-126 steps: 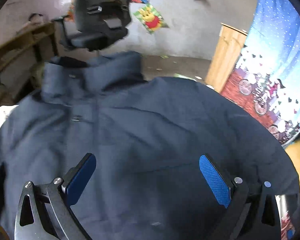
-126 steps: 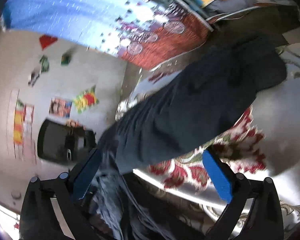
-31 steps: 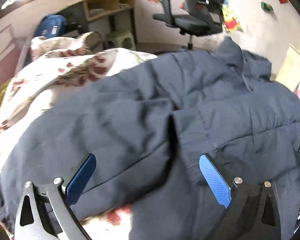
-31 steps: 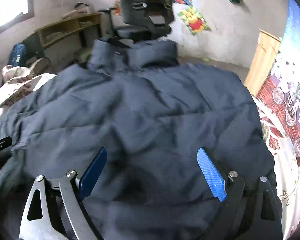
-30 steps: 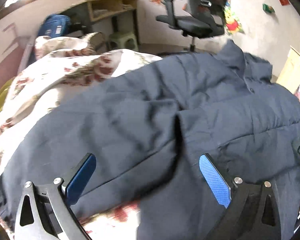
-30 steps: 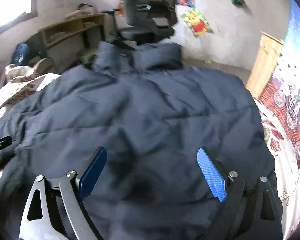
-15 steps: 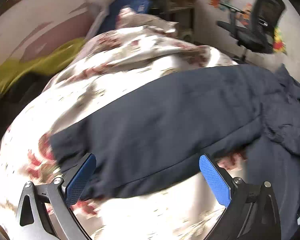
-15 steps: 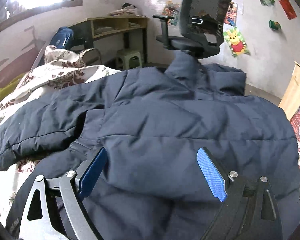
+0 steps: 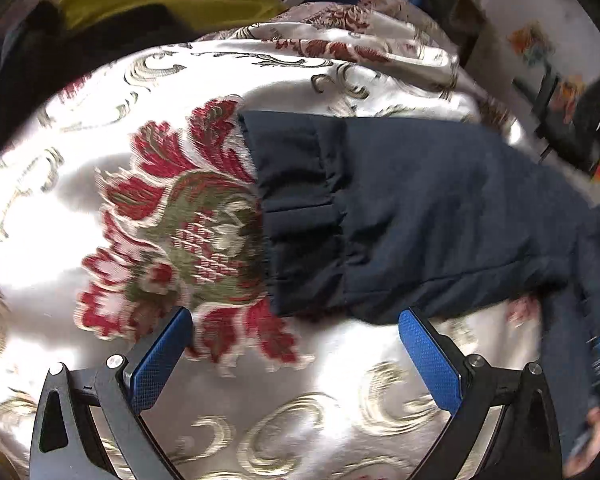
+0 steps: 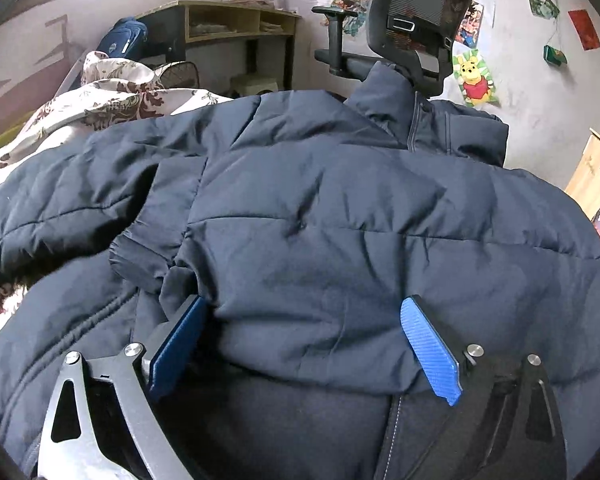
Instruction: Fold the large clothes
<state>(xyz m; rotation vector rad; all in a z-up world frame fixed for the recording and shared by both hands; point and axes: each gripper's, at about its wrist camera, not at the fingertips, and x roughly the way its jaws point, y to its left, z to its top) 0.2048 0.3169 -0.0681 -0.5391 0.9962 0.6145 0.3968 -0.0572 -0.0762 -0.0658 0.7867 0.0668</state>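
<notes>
The jacket [image 10: 340, 240] lies collar away, its sleeve [image 9: 420, 220] stretched sideways, both grippers' jaws apart.

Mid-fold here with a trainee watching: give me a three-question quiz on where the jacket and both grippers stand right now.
1. True or false: the left gripper has its jaws shut on the sleeve cuff.
2. Multiple choice: the sleeve lies on A) a bare wooden floor, B) the floral bedspread, C) the office chair.
3. Fill in: the right gripper is open over the body of the navy ____.

Key:
1. False; the jaws are open, and the cuff lies just ahead of the fingertips.
2. B.
3. Jacket; a puffed fold sits between the open fingers.
</notes>
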